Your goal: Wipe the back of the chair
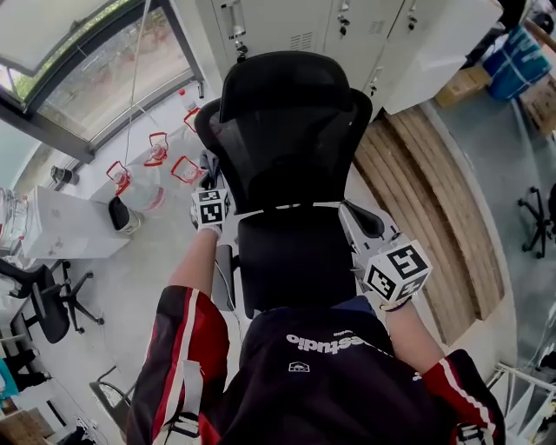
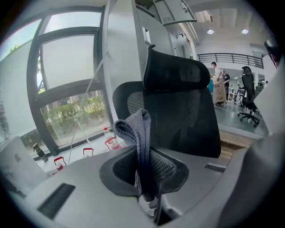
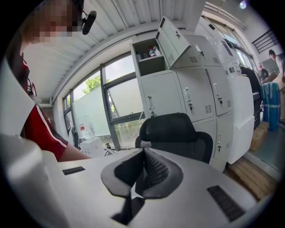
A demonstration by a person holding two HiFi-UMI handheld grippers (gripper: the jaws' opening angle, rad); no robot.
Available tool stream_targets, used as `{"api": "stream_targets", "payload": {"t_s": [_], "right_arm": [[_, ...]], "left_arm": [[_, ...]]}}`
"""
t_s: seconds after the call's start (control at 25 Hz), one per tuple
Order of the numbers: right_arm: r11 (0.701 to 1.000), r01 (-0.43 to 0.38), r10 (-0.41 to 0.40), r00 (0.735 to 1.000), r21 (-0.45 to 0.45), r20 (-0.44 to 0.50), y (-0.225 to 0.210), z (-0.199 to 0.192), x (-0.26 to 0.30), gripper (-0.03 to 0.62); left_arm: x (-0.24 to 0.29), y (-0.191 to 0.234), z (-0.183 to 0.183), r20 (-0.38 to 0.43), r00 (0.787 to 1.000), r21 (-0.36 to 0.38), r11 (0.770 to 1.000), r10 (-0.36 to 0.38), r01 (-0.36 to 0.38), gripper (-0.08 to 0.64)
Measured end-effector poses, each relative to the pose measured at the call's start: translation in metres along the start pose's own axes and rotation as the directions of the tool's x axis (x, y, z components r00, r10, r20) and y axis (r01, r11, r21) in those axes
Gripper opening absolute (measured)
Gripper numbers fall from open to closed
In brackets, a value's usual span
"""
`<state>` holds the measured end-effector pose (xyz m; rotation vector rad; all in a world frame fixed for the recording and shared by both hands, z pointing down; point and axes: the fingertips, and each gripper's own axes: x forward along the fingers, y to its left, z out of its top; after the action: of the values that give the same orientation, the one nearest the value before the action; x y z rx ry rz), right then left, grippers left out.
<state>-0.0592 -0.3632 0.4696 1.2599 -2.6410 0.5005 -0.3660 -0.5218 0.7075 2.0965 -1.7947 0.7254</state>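
office room, pale floor, seen steeply from above.
- window (image 1: 104, 69): upper left of the head view, dark frame, greenery outside.
- jugs (image 1: 139, 187): clear with red handles, on the floor below the window, left of centre.
- left gripper (image 1: 211, 209) (image 2: 144, 178): left of centre, just beside the chair's left edge; jaws clamped on a cloth.
- cloth (image 2: 138, 133): grey, folded, standing up out of the jaws, clear of the chair.
- chair (image 1: 287, 130) (image 2: 178, 102) (image 3: 171, 129): black, mesh back and headrest, centre frame, headrest toward the top.
- lockers (image 1: 347, 26): white, top centre behind the chair.
- right gripper (image 1: 395, 271) (image 3: 142, 171): lower right beside the seat; jaws pressed together, nothing between.
- planks (image 1: 426, 191): wooden, right side.
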Motion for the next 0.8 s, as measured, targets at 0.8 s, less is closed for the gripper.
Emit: {"api": "stream_targets", "payload": {"t_s": [0.8], "right_arm": [[0.994, 0.103, -0.103, 0.995, 0.035, -0.01, -0.068, -0.007, -0.041, 0.014]], "left_arm": [[0.052, -0.074, 0.015, -0.023, 0.999, 0.01, 0.999, -0.035, 0.035, 0.057]]}}
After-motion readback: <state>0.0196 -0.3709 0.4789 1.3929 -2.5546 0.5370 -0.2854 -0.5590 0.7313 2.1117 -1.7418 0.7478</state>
